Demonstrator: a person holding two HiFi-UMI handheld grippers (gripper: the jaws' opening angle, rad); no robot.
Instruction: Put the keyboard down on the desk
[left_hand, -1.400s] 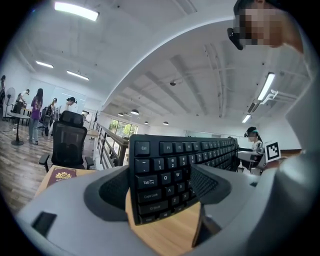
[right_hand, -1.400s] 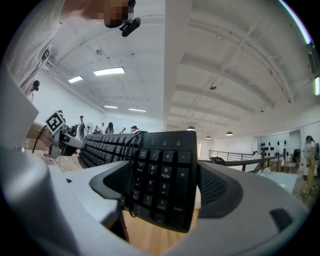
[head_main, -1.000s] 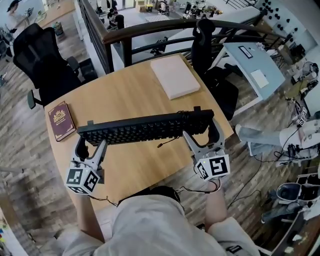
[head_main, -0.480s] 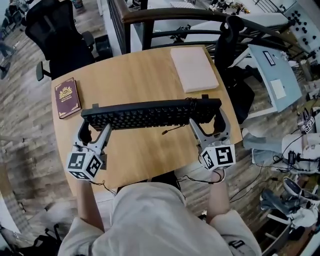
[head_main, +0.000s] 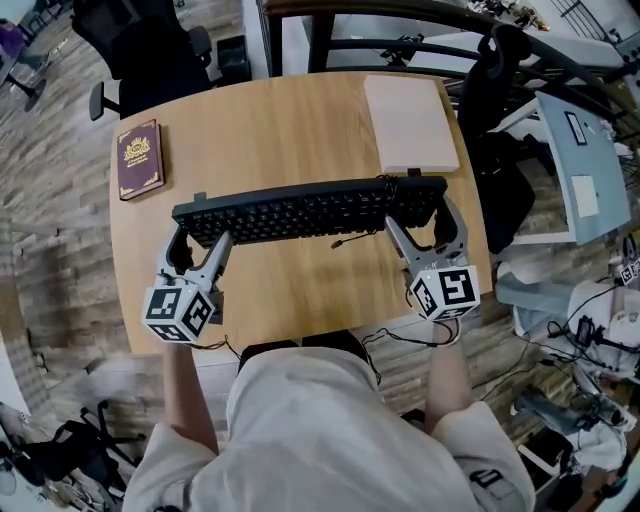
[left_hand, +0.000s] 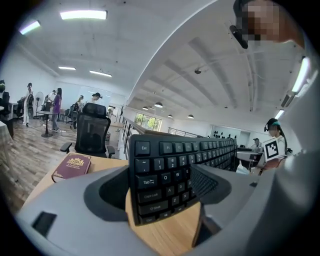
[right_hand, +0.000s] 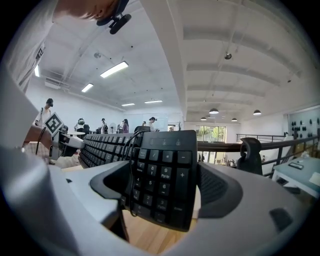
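Pale wooden desk (head_main: 290, 130) holds a maroon hardback book (head_main: 138, 159) at its left edge. Nearer, the left gripper (head_main: 197, 246) clamps the Esc end of the long black keyboard (head_main: 310, 212) and the right gripper (head_main: 425, 222) its number-pad end, likely to keep it level over mid-desk. A pink flat pad (head_main: 410, 122) lies beyond.

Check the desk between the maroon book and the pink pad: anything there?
Bare wood. The head view shows nothing on the desk between the maroon book and the pink pad; the keyboard is nearer the person, off that stretch.
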